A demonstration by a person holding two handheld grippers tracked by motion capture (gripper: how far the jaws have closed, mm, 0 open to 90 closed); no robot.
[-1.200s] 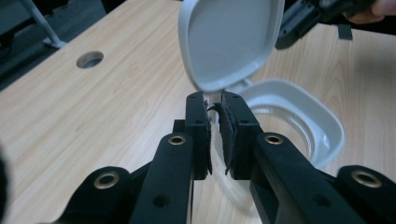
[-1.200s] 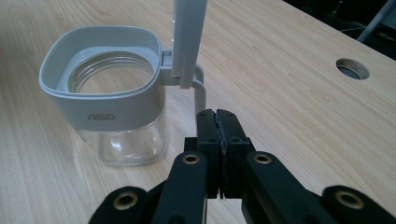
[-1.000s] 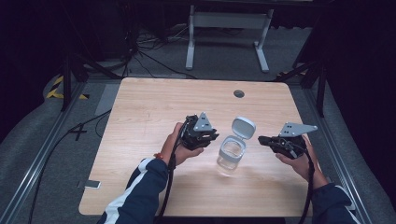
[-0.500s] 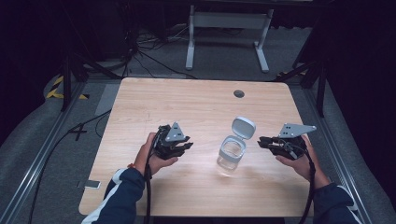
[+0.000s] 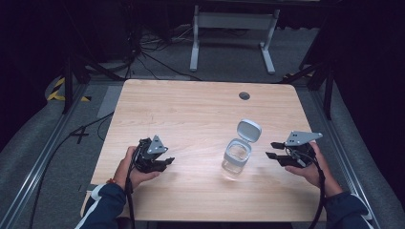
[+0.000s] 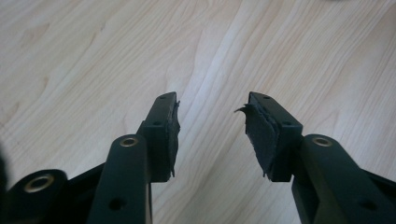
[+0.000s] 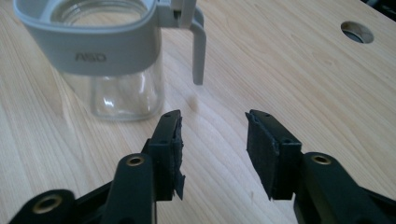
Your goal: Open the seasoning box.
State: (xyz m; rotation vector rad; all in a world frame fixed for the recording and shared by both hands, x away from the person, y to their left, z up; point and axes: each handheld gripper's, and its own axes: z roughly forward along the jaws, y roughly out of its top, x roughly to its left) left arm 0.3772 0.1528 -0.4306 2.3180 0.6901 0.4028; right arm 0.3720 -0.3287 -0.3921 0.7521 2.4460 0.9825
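Clear glass jar (image 5: 236,160) with flipped-open grey lid stands untouched on the wooden surface (image 5: 191,114), left tool (image 5: 165,162) at nine o'clock and right tool (image 5: 272,150) at three, both spread apart and empty, so approach seems next.

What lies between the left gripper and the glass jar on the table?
Bare wooden table lies between the left gripper and the glass jar, as the high view shows.

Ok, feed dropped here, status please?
Left hand-held gripper open, empty. Right hand-held gripper open, beside glass jar. Lid flipped up. Nothing in the way.
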